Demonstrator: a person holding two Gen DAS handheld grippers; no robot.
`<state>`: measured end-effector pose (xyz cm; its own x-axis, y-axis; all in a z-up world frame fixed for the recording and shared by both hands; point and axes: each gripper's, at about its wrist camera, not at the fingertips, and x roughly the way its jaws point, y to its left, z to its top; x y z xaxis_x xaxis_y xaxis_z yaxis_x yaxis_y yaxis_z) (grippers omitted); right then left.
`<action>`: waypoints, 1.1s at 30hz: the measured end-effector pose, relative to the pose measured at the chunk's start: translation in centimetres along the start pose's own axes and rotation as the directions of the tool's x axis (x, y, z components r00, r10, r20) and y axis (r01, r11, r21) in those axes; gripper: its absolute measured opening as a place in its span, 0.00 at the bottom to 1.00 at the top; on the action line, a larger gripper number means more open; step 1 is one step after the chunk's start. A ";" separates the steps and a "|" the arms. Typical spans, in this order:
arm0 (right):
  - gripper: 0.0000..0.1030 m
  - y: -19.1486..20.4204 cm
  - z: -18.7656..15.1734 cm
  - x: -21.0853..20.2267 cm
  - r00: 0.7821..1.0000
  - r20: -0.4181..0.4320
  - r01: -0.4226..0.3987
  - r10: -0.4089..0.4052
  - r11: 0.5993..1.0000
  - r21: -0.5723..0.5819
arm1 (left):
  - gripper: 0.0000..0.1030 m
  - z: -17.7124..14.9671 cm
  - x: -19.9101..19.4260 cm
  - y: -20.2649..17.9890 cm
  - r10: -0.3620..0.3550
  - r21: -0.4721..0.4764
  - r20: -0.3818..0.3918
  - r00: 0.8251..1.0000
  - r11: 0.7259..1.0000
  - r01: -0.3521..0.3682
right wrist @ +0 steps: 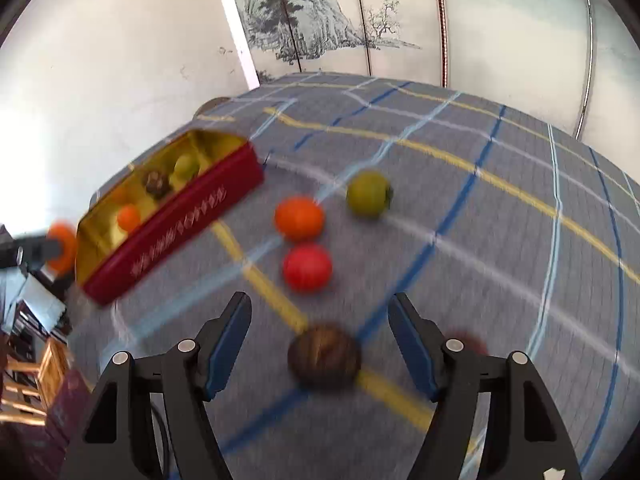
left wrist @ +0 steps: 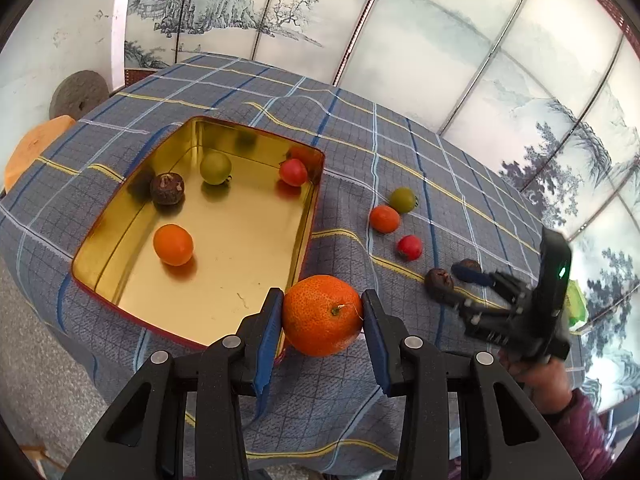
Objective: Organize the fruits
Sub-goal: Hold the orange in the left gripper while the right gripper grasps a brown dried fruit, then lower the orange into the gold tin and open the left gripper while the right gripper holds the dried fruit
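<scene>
Holding a large orange (left wrist: 323,315) between its blue pads, the left gripper (left wrist: 323,320) sits low in the centre of the left wrist view, just at the near corner of the gold tin (left wrist: 132,292). The jaws are closed on the fruit at its widest part, and the orange appears to hang over the tin's rim rather than clearly over the inside. Released here, it could strike the edge and roll off onto the checked tablecloth (left wrist: 400,144), or drop in and knock the small orange (left wrist: 173,245) toward the dark brown fruit (left wrist: 167,188) in the upper left of the tin.

In the right wrist view, the right gripper (right wrist: 320,344) has its jaws spread wide, empty, with a brown fruit (right wrist: 325,356) lying between the fingertips at lower centre. That picture is heavily blurred, which suggests a fast move. Round fruit on cloth rolls easily; a finger clipping it off-centre would likely push it away, or toward the red fruit (right wrist: 307,267) just above it. A second dark fruit (right wrist: 468,342) sits partly hidden behind the right-hand finger and could be bumped as the jaws close.
</scene>
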<state>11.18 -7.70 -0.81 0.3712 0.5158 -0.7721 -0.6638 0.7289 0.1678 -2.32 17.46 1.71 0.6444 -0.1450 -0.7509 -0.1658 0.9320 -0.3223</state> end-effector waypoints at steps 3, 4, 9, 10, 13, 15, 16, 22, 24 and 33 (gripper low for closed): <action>0.61 0.2 -0.9 0.9 0.999 -0.027 0.035 -0.035 0.999 -0.030 | 0.39 -0.1 0.2 -0.2 0.002 0.005 -0.007 1.000 1.000 -0.002; 0.46 -0.1 -0.6 1.0 1.000 -0.023 0.013 -0.013 1.000 -0.018 | 0.39 -0.2 0.2 -0.2 0.002 0.006 -0.009 1.000 1.000 -0.002; 0.35 0.2 -0.1 1.1 1.000 -0.017 0.009 -0.010 1.000 -0.012 | 0.39 0.1 -0.3 0.2 0.009 0.003 0.012 1.000 1.000 -0.009; 0.35 0.5 -0.2 0.4 1.000 0.016 0.004 -0.004 1.000 -0.010 | 0.39 0.2 -0.5 0.4 0.015 0.003 0.019 1.000 1.000 -0.015; 0.35 1.1 -0.8 -0.4 0.998 0.056 0.000 0.000 1.000 -0.002 | 0.39 0.6 -0.5 1.3 0.037 -0.005 0.028 0.999 0.999 -0.037; 0.35 0.9 -1.2 -0.2 0.999 0.053 -0.004 0.003 1.000 0.013 | 0.39 0.8 -0.5 1.9 0.047 -0.011 0.029 0.998 0.999 -0.047; 0.35 0.7 -1.2 -0.1 0.999 0.045 -0.007 0.006 1.000 0.027 | 0.39 0.9 -0.4 2.2 0.055 -0.012 0.030 0.998 0.998 -0.054; 0.35 0.3 -1.3 0.1 0.999 0.041 -0.016 0.014 0.999 0.050 | 0.40 1.4 0.6 3.5 0.102 0.012 0.029 0.994 0.995 -0.102; 0.35 0.3 -1.4 0.1 0.999 0.040 -0.019 0.017 0.999 0.051 | 0.40 1.8 1.4 3.8 0.120 0.032 0.023 0.993 0.992 -0.121; 0.35 0.1 -1.4 0.4 1.000 0.019 -0.025 0.024 0.998 0.062 | 0.40 4.8 4.4 4.9 0.169 0.101 0.019 0.985 0.980 -0.170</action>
<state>10.30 -8.04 -2.00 0.3677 0.5414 -0.7562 -0.6310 0.7425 0.2248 3.30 22.94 -0.42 0.6212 0.0211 -0.7834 -0.1971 0.9717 -0.1301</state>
